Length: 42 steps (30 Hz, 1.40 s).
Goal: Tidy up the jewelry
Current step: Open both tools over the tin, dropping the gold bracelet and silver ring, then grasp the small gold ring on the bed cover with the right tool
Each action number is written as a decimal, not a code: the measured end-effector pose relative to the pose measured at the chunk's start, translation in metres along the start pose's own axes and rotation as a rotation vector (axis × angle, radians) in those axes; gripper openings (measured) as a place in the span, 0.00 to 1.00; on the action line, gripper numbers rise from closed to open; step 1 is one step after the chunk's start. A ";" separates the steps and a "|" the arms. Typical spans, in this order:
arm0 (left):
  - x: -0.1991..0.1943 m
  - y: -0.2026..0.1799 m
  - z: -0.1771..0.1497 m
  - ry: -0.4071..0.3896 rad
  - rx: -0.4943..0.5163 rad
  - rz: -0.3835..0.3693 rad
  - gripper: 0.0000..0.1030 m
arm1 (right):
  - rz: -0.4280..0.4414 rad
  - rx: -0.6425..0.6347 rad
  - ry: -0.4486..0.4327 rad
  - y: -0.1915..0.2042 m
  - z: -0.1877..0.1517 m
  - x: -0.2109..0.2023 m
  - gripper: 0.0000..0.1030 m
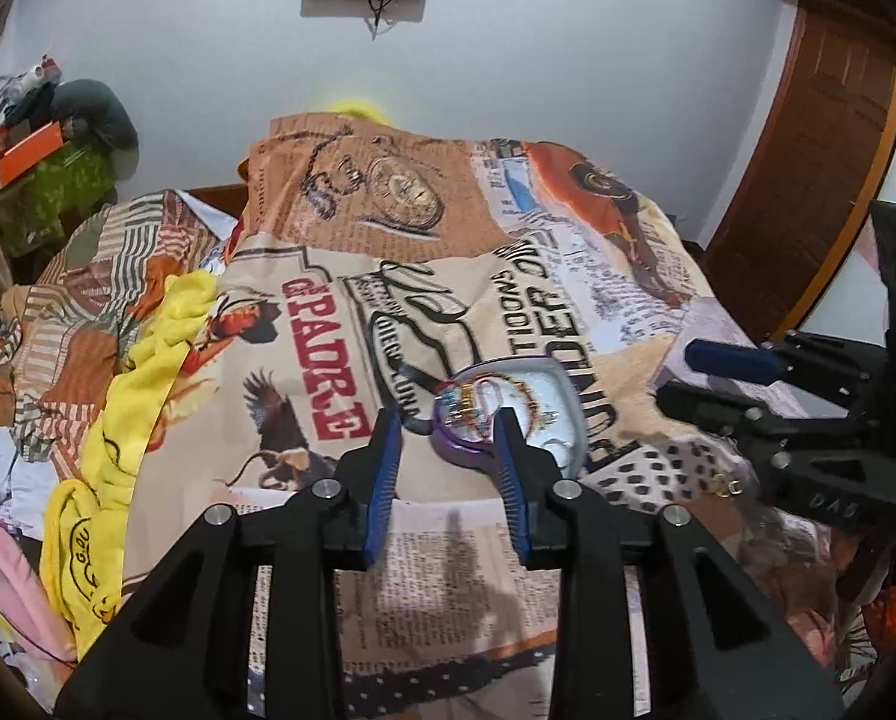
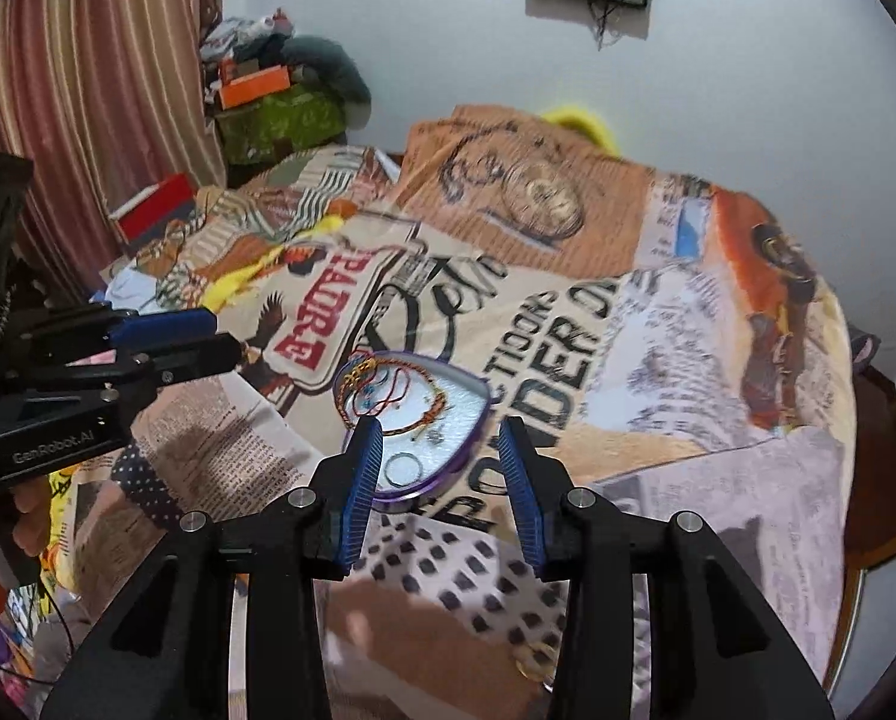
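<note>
A heart-shaped purple jewelry box (image 1: 559, 420) (image 2: 466, 414) lies open on a printed bedsheet. It holds tangled red and orange bracelets (image 1: 478, 405) (image 2: 399, 387) and a silver ring (image 2: 404, 469). My left gripper (image 1: 448, 426) is open and empty, just in front of the box. It also shows in the right wrist view (image 2: 219, 336). My right gripper (image 2: 438, 432) is open and empty, its fingers either side of the box's near end. It shows at the right of the left wrist view (image 1: 676, 375). A small gold ring (image 1: 727, 486) (image 2: 532, 669) lies on the sheet near the right gripper.
The sheet (image 1: 327, 570) covers a bed. Yellow cloth (image 1: 141, 372) and pink fabric (image 1: 3, 570) lie at the left. A cluttered pile with an orange box (image 2: 255, 87) stands by the striped curtain (image 2: 87, 90). A wooden door (image 1: 820, 168) is at the right.
</note>
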<state>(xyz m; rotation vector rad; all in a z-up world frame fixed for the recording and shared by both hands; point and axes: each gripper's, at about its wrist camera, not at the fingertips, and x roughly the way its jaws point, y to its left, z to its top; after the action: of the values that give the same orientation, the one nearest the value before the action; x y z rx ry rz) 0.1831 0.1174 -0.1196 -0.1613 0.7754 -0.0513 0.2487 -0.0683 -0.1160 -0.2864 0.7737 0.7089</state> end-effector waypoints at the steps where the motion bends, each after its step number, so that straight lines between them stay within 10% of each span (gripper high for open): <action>1: -0.002 -0.003 0.000 -0.004 0.006 -0.004 0.33 | -0.008 0.008 -0.014 -0.004 -0.001 -0.008 0.36; 16: 0.013 -0.074 -0.012 0.058 0.129 -0.093 0.34 | -0.124 0.106 -0.006 -0.064 -0.042 -0.048 0.36; 32: 0.044 -0.111 -0.044 0.176 0.175 -0.174 0.34 | 0.002 0.085 0.135 -0.054 -0.098 -0.015 0.36; 42: 0.052 -0.117 -0.046 0.200 0.182 -0.220 0.22 | 0.014 0.041 0.121 -0.050 -0.102 -0.004 0.10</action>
<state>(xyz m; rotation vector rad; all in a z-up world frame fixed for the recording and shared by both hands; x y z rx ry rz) 0.1895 -0.0096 -0.1689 -0.0686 0.9456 -0.3494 0.2256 -0.1559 -0.1848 -0.2884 0.9052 0.6927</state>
